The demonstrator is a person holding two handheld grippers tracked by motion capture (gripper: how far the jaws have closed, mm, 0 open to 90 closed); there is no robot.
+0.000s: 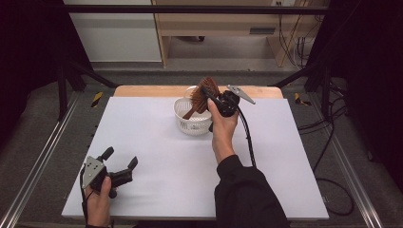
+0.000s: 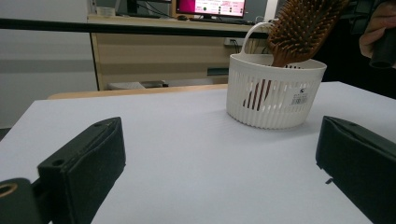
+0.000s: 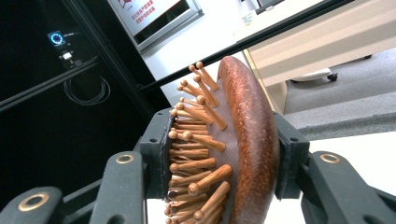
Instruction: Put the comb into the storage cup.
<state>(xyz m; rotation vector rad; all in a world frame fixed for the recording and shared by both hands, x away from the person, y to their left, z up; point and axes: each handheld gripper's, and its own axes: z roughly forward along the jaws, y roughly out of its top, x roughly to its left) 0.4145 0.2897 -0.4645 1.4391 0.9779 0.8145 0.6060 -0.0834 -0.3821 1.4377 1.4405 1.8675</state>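
Standing handle-down in basket, high view: brown wooden paddle hairbrush leans in white slotted plastic basket; right gripper clamps its head; left gripper apart, empty, on white table.
Left gripper view: hairbrush long axis steep, head up, handle inside basket.
Right gripper view: jaws squeeze bristles and back of hairbrush.
Progress: judged nearly placed; release remains.

The hairbrush at centre frame looks like reddish-brown wood with a faintly speckled, satin back and rounded wooden pins. The basket, right of centre, is matt white slotted plastic. The table surface is smooth, matt and pale, like paper. The right gripper has matt black plastic jaws with brass-coloured rivets.
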